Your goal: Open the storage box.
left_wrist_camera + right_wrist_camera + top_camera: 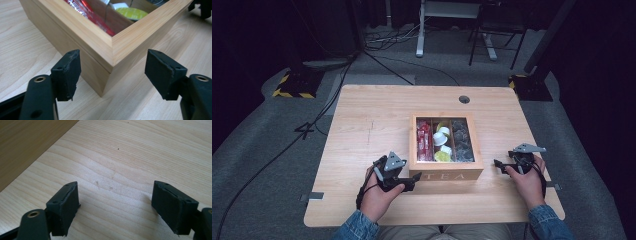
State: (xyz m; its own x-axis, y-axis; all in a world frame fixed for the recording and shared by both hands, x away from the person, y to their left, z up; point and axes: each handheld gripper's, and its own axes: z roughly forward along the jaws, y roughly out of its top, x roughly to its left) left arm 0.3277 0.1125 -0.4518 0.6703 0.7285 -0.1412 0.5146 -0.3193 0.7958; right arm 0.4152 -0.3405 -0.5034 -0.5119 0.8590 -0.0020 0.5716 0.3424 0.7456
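Left tool (113,75) open, our jaws straddle the tea box (113,47) near corner; right tool (115,207) open, well right of it.

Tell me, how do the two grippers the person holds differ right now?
The left gripper sits against the near left corner of the wooden tea box, which lies between its open jaws untouched; the right gripper is apart from the box, over bare table. The left jaws aim at the box corner, the right ones at tabletop. Both are black, two-jawed and open.

High view overlooks the table (362,130); gripper views skim it closely.
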